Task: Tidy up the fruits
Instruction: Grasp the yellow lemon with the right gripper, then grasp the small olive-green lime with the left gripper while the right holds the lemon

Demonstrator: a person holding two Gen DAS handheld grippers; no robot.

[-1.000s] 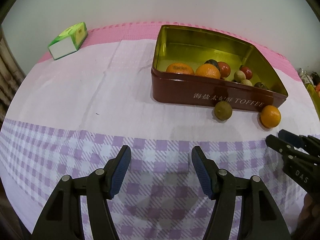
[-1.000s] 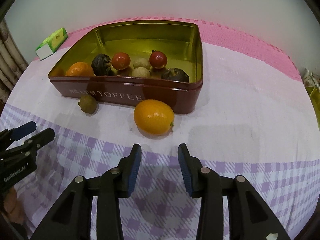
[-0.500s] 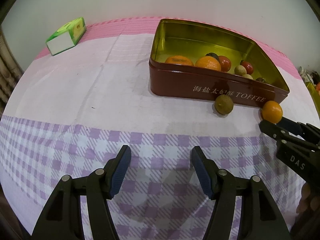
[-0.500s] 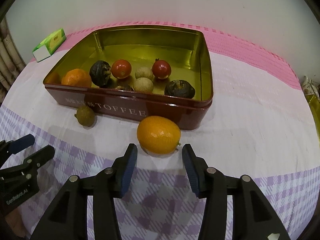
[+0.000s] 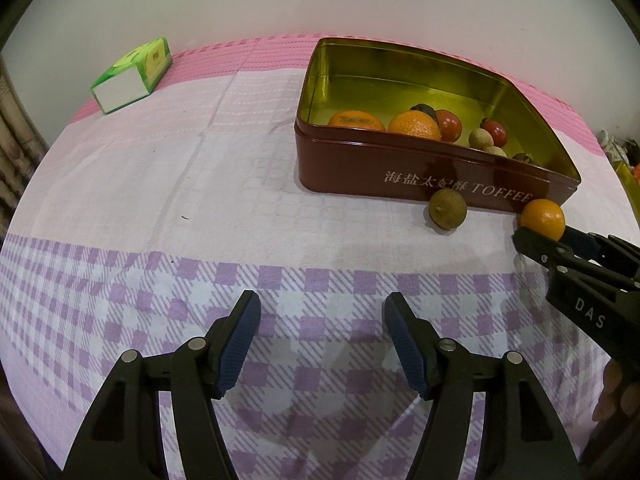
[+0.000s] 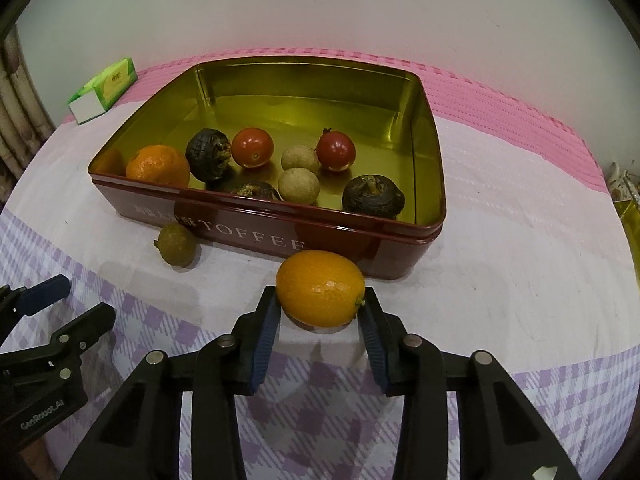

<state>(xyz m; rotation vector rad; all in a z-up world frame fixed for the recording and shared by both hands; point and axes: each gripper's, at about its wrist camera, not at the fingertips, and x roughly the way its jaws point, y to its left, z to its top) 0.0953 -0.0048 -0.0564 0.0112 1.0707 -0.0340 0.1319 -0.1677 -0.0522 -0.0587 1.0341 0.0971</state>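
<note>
An oval orange fruit (image 6: 320,296) lies on the cloth against the front wall of the dark-red toffee tin (image 6: 256,236). My right gripper (image 6: 320,302) has its jaws closing on it, and both blue pads touch its sides. The tin holds several fruits: a mandarin (image 6: 158,166), two red tomatoes, dark round ones and pale small ones. A small green-brown fruit (image 6: 176,244) sits outside the tin's front wall. My left gripper (image 5: 322,304) hovers over the checked cloth, jaws open and widening slightly, nothing between them. In the left wrist view the right gripper (image 5: 548,236) reaches the orange fruit (image 5: 542,216).
A green and white tissue box (image 5: 132,76) lies at the far left of the table. The white wall stands behind the pink table edge. The left gripper (image 6: 80,300) shows at the lower left of the right wrist view. Something yellow (image 6: 632,220) pokes in at the right edge.
My right gripper moved forward to the orange fruit, widened, then closed until its pads met the fruit's sides. The left gripper stayed put.
</note>
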